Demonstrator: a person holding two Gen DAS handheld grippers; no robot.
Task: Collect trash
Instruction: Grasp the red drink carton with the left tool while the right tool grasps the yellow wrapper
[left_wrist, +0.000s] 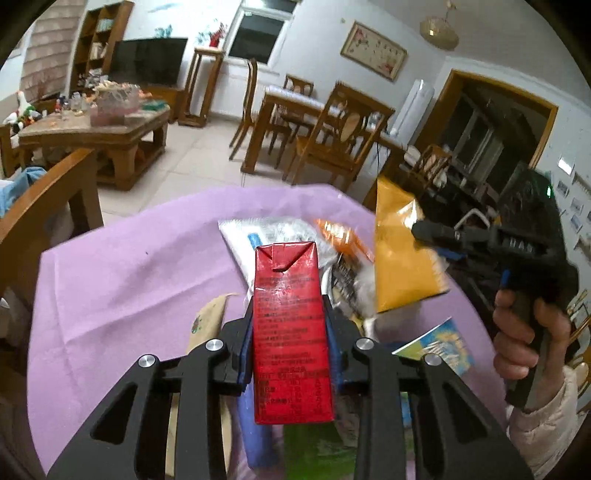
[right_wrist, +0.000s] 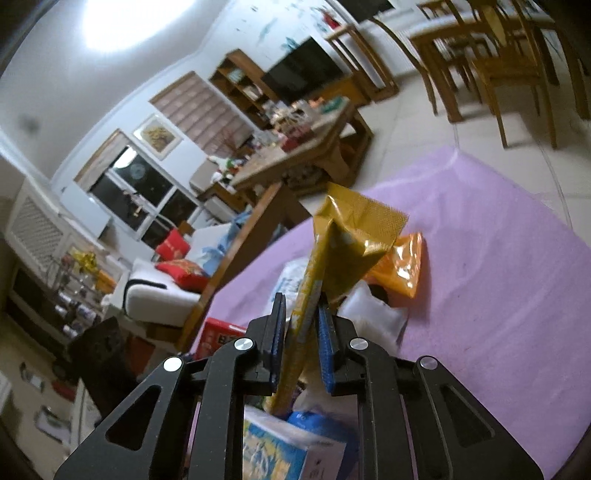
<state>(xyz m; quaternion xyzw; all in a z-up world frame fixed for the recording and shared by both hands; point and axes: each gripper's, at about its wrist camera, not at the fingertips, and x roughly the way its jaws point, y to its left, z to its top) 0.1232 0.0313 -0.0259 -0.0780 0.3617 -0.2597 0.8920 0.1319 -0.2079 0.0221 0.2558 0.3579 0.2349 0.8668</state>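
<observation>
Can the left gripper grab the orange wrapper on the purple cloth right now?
Probably not: the left gripper already has its jaws shut on the red carton, which fills them and stands between them and the orange wrapper.

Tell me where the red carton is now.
The red carton stands clamped in the left claw, centre of the left wrist view, above the purple cloth.

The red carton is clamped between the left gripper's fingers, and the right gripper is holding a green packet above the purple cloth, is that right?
Not quite. The right gripper holds a yellow packet, not a green one; both wrist views show it. The rest stands: the red carton sits clamped in the left gripper, over the purple cloth.
</observation>
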